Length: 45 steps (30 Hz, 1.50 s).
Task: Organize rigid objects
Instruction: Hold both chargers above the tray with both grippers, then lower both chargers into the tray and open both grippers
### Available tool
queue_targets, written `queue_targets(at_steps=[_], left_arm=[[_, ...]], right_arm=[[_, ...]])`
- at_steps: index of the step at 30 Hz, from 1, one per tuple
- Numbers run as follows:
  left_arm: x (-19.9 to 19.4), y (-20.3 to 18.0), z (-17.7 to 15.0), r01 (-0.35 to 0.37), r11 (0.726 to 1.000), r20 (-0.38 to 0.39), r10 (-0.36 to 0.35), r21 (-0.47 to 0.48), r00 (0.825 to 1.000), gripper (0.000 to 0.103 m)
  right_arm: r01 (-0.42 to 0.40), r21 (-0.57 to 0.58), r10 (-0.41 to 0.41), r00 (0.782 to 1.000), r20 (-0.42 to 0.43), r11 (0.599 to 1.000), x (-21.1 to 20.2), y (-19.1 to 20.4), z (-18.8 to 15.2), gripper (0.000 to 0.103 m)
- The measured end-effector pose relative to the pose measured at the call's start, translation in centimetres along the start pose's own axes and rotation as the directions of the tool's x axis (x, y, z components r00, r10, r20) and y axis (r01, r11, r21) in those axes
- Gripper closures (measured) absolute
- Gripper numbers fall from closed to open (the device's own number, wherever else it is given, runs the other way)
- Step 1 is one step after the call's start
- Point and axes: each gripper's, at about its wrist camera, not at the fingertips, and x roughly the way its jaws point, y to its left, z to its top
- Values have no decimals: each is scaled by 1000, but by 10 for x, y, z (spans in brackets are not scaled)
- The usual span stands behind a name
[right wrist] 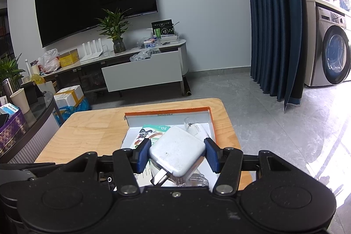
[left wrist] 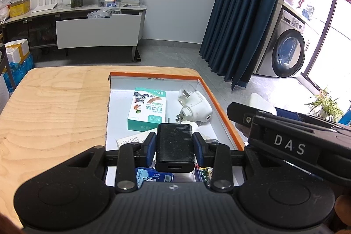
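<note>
Chargers are hanging over the orange-rimmed box (left wrist: 221, 106): the left gripper (left wrist: 174, 147) is pinching a black charger (left wrist: 174, 146) above its near end, and the right gripper (right wrist: 177, 156) is pinching a white charger (right wrist: 177, 152) above the bandage box (left wrist: 148, 110) lying inside.

The tray (left wrist: 221, 102) sits on the tabletop (left wrist: 54, 106) toward its right side. In it, the bandage box (left wrist: 148, 110) lies left of the plug-in device (left wrist: 196, 105), both toward the far end.
</note>
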Motion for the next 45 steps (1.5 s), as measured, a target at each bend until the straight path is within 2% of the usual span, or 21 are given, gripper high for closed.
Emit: queue_targets(at_steps=[13,23,45], left_arm=[[1,-3,-6,1,1000,-9,-1,1,1000,67],[4,-3,-10,5,1000,-27,-5,7,1000,67],[20,-7,-16,13,1000,-76,-12,16,997,67]], right_arm=[[1,0,-1,1000,-13,1000,4,6,-10,38],[1,13,-1,999,-42,1000,13,-6,-11,38],[-21,19,23,991,-129,1000,60,-18,-12,38]])
